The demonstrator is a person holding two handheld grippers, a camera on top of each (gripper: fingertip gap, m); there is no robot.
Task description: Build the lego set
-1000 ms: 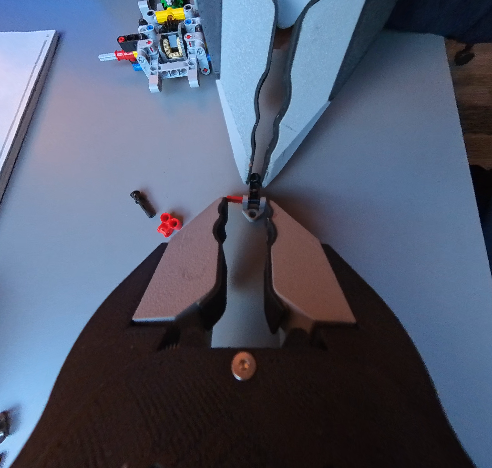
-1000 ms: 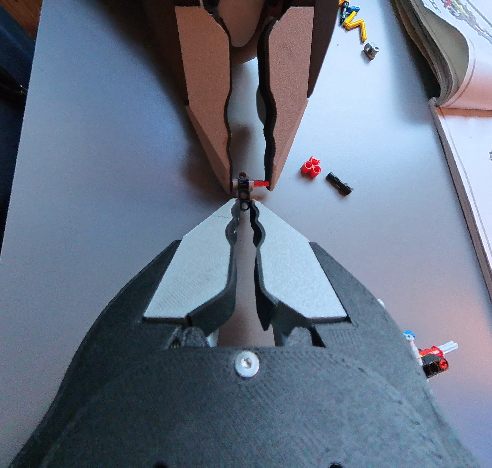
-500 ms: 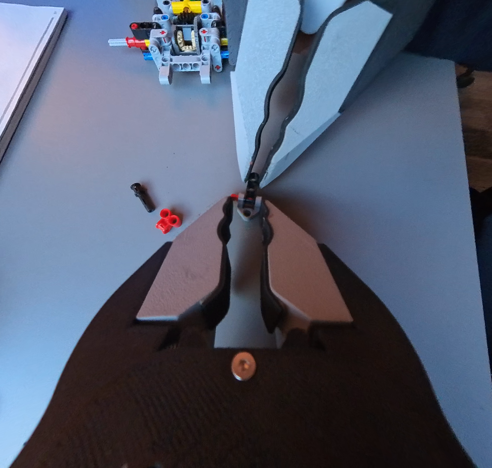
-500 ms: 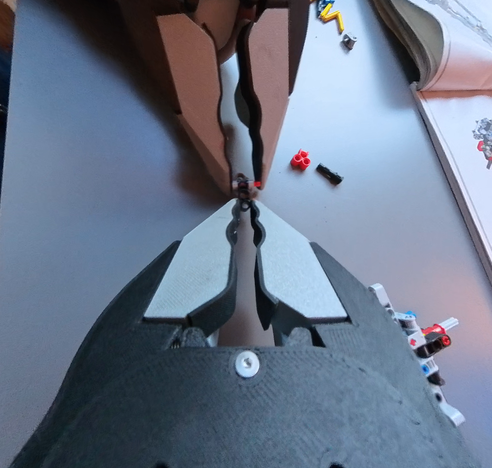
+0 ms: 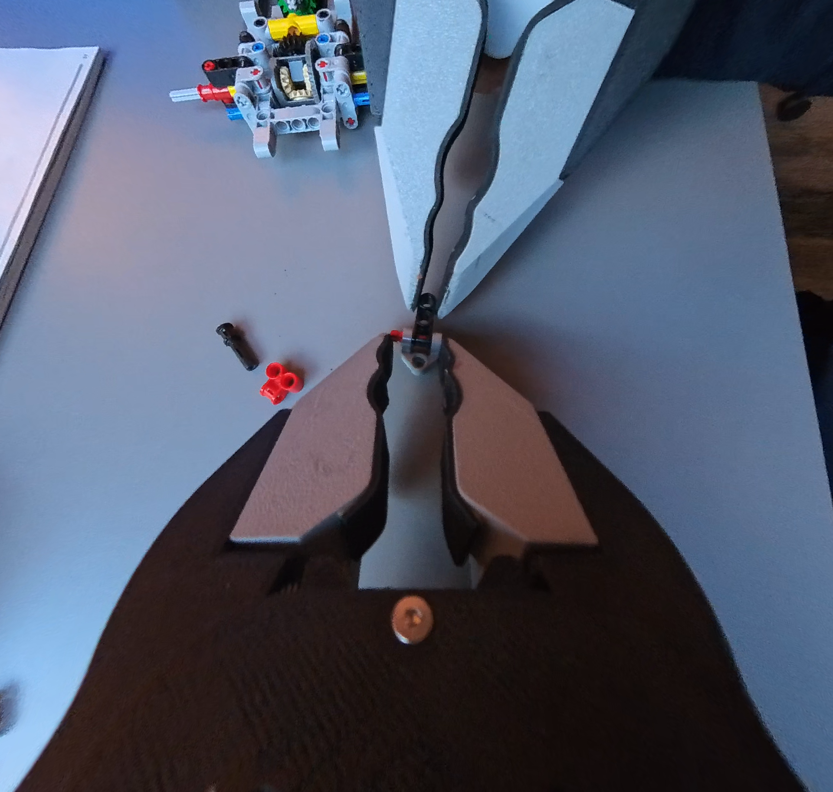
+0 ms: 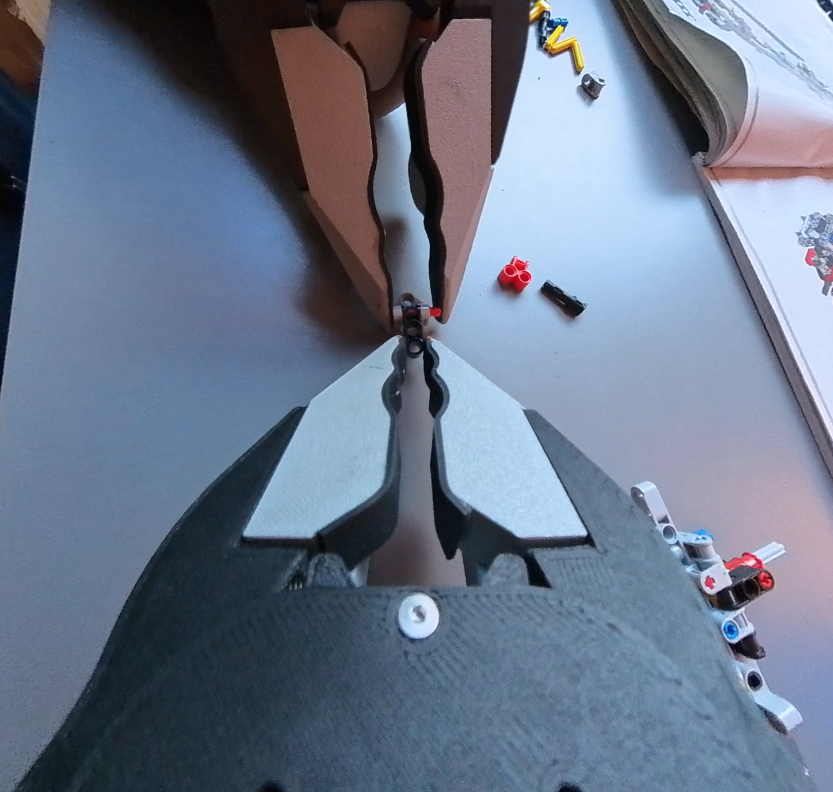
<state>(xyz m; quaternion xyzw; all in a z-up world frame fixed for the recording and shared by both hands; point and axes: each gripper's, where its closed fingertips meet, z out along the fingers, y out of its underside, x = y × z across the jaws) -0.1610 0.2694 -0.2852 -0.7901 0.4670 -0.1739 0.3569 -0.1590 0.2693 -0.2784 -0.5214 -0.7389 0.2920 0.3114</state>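
Note:
My left gripper (image 5: pixel 417 346) is shut endwise on a small grey connector (image 5: pixel 421 355). One pad presses the tip of the connector's red axle (image 5: pixel 396 334), the other presses the grey body. A thin black beam with holes (image 5: pixel 426 315) sits on that axle. My right gripper (image 6: pixel 414 345) is shut on the beam's other end (image 6: pixel 414 342) and meets the left gripper tip to tip, low over the grey table (image 5: pixel 631 319). The right wrist view shows the left gripper (image 6: pixel 417 315) clamping connector (image 6: pixel 396 311) and axle (image 6: pixel 435 312).
A red connector (image 5: pixel 279 382) and a black pin (image 5: pixel 236 346) lie just left of my left fingers. A grey gear assembly with a green gear (image 5: pixel 293 76) stands farther back. An open instruction booklet (image 6: pixel 743 71) and small yellow parts (image 6: pixel 563 44) lie beyond. The table edge (image 5: pixel 775 229) runs along the right. Only a small space, under 4 cm, lies between the two pairs of fingers. The black pin (image 5: pixel 236 346) lies around 7 cm away from my left fingertips. The right camera catches it too, in the right wrist view (image 6: pixel 563 293).
My left gripper's jaws have closed in on the grey connector and red axle. The red stub that sticks out has grown shorter. My right gripper has kept its hold on the black beam.

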